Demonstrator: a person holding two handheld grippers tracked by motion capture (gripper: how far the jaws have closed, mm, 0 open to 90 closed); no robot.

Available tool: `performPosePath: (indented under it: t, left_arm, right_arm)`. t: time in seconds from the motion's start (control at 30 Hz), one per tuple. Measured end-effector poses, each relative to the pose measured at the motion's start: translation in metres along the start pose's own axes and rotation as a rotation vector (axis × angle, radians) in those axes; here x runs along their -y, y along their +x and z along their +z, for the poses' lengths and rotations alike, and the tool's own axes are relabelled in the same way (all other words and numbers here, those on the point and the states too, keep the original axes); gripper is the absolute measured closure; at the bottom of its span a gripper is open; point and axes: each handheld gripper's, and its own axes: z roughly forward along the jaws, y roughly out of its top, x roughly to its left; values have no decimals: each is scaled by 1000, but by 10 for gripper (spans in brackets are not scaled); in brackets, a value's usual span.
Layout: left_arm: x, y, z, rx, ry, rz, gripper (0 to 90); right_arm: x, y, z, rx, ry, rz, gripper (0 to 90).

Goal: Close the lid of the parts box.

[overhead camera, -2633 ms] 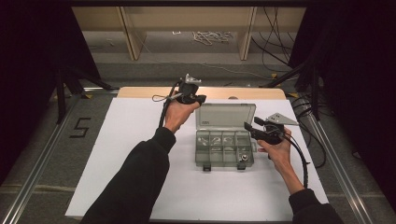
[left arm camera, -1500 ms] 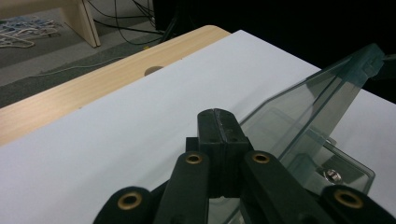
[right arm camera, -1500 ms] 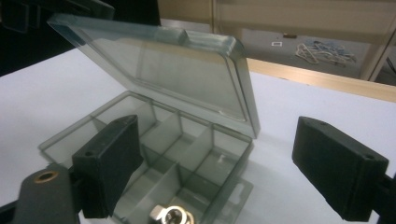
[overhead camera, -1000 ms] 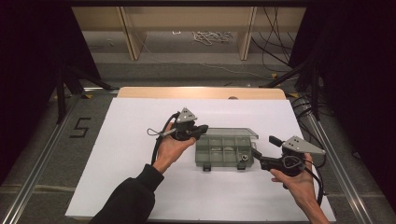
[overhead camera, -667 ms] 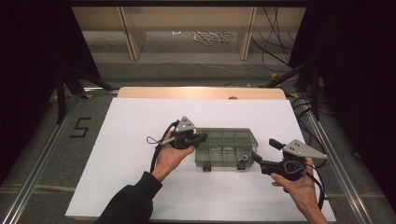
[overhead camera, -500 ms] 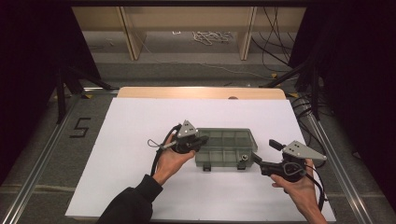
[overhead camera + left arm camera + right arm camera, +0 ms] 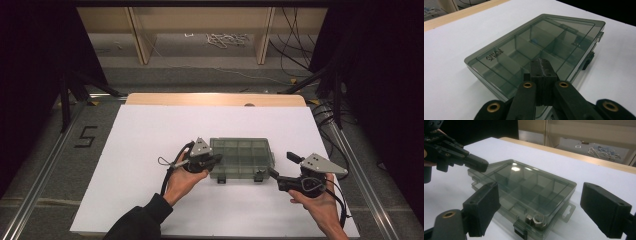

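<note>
A smoky see-through compartment box (image 7: 243, 156) lies flat on the white table with its lid down. My left gripper (image 7: 217, 159) is shut, and its tips rest on the lid at the box's left end. In the left gripper view the shut left gripper (image 7: 541, 65) sits over the near edge of the box (image 7: 536, 37). My right gripper (image 7: 283, 165) is open just off the box's right front corner, holding nothing. The right gripper view has the right gripper (image 7: 539, 193) framing the box (image 7: 524, 181), with metal nuts (image 7: 535, 220) in a front compartment and the left gripper (image 7: 476, 162) on the far end.
The white table sheet (image 7: 150, 130) spreads out on all sides of the box. A wooden strip (image 7: 215, 99) runs along the far edge and metal rails (image 7: 45, 160) flank the table. Cables (image 7: 225, 39) lie on the floor beyond.
The lid stood open 2.6 s ago; my left gripper came down from its top edge and the lid now lies shut. My right gripper drew back toward the near right corner.
</note>
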Motion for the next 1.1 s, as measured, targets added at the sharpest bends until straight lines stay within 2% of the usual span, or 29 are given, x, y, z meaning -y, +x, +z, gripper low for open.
performPosePath:
  t: [0.07, 0.1, 0.13, 0.17, 0.23, 0.27, 0.3, 0.33, 0.43, 0.5, 0.63, 0.67, 0.7, 0.73, 0.77, 0.8, 0.83, 0.87, 0.9, 0.93, 1.03, 1.07, 1.1]
  left_arm:
    - [1, -1, 1, -12, -3, 8, 897]
    - [4, -3, 3, -8, 7, 8, 897]
    - [5, -3, 3, 0, 26, 12, 897]
    - [6, -5, 5, -5, 16, 18, 897]
    - [7, -6, 5, 4, 23, 14, 897]
    - [8, -7, 7, 12, 35, 28, 897]
    - [8, -8, 8, 8, 35, 37, 897]
    - [9, -10, 9, 2, 24, 21, 897]
    - [9, -12, 11, 11, 31, 38, 897]
    - [10, -14, 11, 1, 31, 29, 897]
    - [10, -15, 12, 1, 30, 41, 897]
    - [9, -15, 12, 2, 47, 61, 897]
    - [9, -15, 12, 14, 65, 59, 897]
    - [10, -16, 14, 0, 46, 60, 897]
    - [10, -17, 14, 14, 61, 62, 897]
    - [10, -18, 15, 19, 46, 57, 897]
    - [10, -19, 15, 14, 62, 62, 897]
    - [10, -21, 17, 10, 37, 55, 897]
    - [10, -20, 17, 11, 51, 74, 897]
    - [10, -20, 17, 11, 51, 74, 897]
    - [10, -25, 21, 27, 56, 80, 897]
    - [10, -28, 24, 19, 40, 76, 897]
    - [9, -29, 24, 21, 49, 94, 897]
  right_arm:
    - [0, 0, 0, -3, 0, 2, 162]
    - [0, 0, -3, 5, 39, -2, 163]
    - [0, 1, -3, 8, 39, -2, 162]
    - [1, 1, 0, 1, 6, 2, 162]
    - [1, 2, 0, -3, 11, 0, 162]
    - [1, 2, -1, -6, 16, -2, 163]
    - [1, 2, -1, -4, 21, -3, 162]
    - [1, 2, -1, -5, 22, -5, 162]
    - [2, 3, -2, 3, 26, -6, 162]
    - [2, 3, -2, 4, 30, -6, 163]
    - [2, 3, -2, 1, 27, -6, 162]
    - [2, 3, -1, 1, 27, -5, 162]
    - [2, 3, -2, 2, 28, -6, 162]
    - [2, 3, -2, 3, 29, -6, 162]
    - [2, 2, -1, -3, 22, -4, 162]
    - [3, 2, -1, -2, 22, -5, 162]
    - [2, 2, -2, 3, 29, -6, 162]
    - [2, 2, -3, 6, 41, -7, 162]
    - [2, 2, -3, 3, 54, -5, 163]
    - [3, 2, -1, 3, 30, -3, 163]
    - [3, 2, -1, 5, 31, -3, 163]
    - [3, 2, -2, 5, 44, -5, 163]
    - [2, 2, -3, 6, 58, -6, 163]
